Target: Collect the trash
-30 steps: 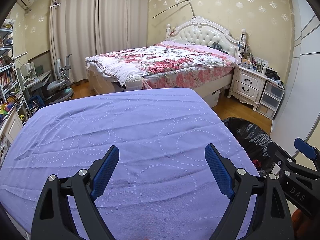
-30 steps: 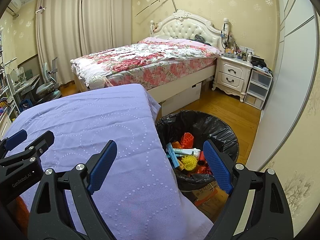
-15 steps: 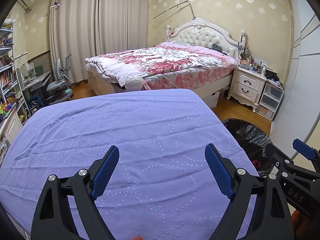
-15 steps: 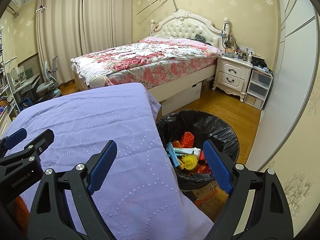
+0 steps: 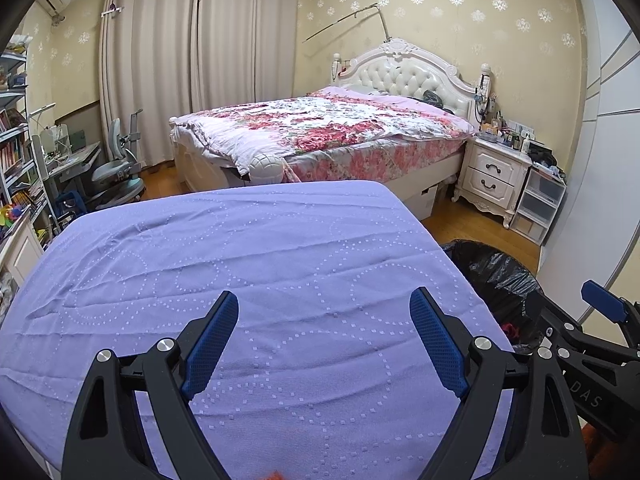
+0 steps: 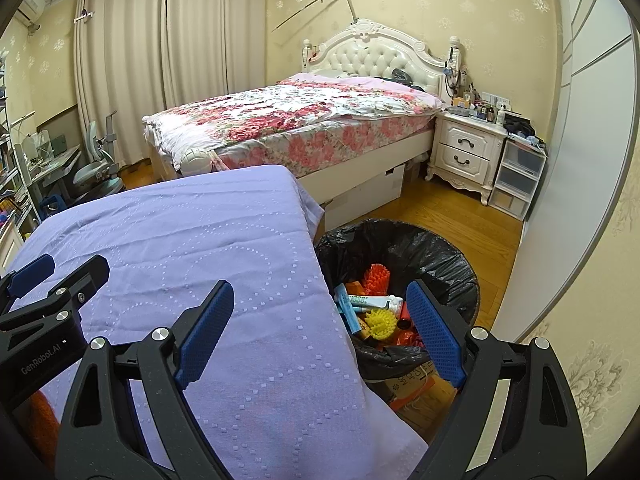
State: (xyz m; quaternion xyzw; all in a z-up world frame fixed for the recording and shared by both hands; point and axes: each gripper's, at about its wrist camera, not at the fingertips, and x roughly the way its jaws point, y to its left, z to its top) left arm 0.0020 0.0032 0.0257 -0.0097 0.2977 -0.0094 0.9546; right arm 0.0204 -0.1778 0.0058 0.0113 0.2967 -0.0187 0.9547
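Printed in white on the black plastic body of the left gripper [image 6: 28, 280], seen at the left edge of the right wrist view: "GenRobot.AI". Printed on the black body of the right gripper [image 5: 600, 312], seen at the right edge of the left wrist view: "DAS", the rest cut off. Faint print on the white tube among the trash [image 6: 372, 312] and on the brown cardboard box [image 6: 412, 384] under the bin, both too small to read. Left gripper [image 5: 324, 344] held above the lilac cloth with dotted ring pattern [image 5: 240, 260], 2 blue-padded jaws wide apart, nothing between them. Right gripper [image 6: 320, 332] likewise spread wide and empty, one jaw over the lilac cloth [image 6: 180, 240], the other over the round bin lined with a black plastic bag [image 6: 400, 248]. Trash lying inside that bin, just beside the cloth's right edge: an orange ribbed piece, a yellow spiky ball, blue and white tubes, red scraps. From the left wrist view only the near rim of the black-lined bin [image 5: 492, 268] showing past the cloth's corner, with a glimpse of red inside. Compared with 1 second ago, no change: both grippers in the same place, jaws at the same spread, bin contents arranged as before. Beyond, a bed with a pink floral quilt [image 5: 320, 128] and a white 2-drawer nightstand [image 5: 492, 172] against the wallpapered wall.
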